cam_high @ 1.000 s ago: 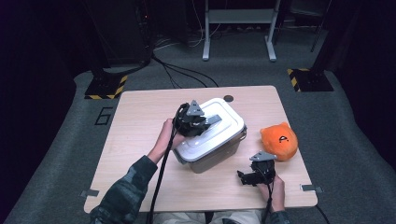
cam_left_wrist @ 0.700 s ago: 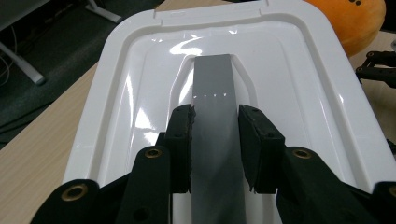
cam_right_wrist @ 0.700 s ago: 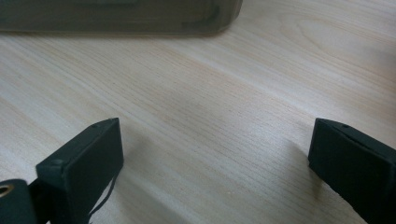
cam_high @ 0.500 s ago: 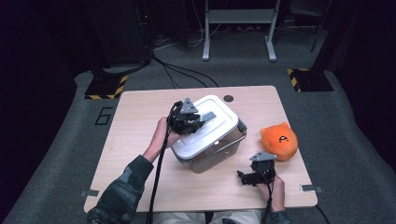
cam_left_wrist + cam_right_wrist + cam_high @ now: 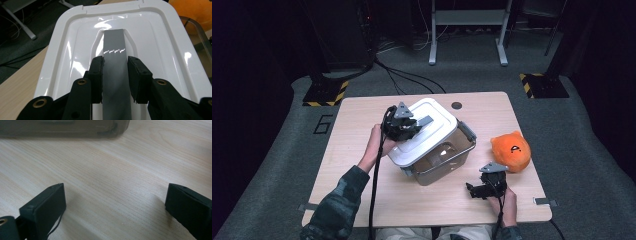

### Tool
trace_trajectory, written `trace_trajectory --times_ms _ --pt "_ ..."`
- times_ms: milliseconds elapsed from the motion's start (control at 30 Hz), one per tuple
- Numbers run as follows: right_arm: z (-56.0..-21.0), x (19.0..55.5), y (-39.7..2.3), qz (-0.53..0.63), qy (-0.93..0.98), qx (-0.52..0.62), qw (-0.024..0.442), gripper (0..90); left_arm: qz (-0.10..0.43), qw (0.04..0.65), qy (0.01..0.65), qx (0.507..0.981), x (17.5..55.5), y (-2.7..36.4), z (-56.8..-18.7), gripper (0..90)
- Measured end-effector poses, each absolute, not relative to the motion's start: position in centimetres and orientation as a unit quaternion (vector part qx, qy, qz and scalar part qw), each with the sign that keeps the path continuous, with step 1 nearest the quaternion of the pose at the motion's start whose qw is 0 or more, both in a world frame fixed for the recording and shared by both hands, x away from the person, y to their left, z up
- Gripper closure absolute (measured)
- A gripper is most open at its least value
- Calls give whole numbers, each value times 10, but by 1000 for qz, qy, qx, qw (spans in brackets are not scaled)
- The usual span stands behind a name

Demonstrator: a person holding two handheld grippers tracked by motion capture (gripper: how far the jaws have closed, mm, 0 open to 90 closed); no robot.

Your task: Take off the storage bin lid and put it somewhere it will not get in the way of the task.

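Note:
My left gripper is shut on the grey handle that runs along the middle of a white lid. In the high view the left gripper holds that lid tilted and shifted toward the left, off a clear plastic box with grey latches, so the box's right part lies uncovered. My right gripper rests low near the table's front right, its jaws wide open. In the right gripper view the right gripper has bare wood between its jaws, and the box's base lies ahead.
An orange plush toy sits on the wooden table to the right of the box. A small dark round hole marks the table's far edge. Cables and a metal stand occupy the floor beyond.
The left gripper has raised the lid and carried it left and back; the lid now tilts and the box's right side is uncovered. The right gripper has stayed put.

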State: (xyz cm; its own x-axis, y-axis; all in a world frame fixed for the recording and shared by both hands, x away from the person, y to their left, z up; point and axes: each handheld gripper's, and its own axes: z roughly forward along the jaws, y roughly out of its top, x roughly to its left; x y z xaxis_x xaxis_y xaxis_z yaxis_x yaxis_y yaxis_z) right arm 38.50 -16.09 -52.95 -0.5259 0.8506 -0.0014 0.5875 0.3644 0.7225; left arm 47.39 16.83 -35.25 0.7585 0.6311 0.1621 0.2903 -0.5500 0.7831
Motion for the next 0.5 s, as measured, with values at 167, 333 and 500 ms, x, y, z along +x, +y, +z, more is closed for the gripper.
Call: trace_trajectory --times_ms 167,333,500 --pt "-530 385 -161 343 804 447 192 23 223 393 282 846 474 179 -353 662" --pt "-530 385 -161 343 803 448 192 24 229 391 296 841 476 192 -352 662" --pt "-530 385 -161 343 803 448 191 23 234 389 305 837 477 204 -352 662"
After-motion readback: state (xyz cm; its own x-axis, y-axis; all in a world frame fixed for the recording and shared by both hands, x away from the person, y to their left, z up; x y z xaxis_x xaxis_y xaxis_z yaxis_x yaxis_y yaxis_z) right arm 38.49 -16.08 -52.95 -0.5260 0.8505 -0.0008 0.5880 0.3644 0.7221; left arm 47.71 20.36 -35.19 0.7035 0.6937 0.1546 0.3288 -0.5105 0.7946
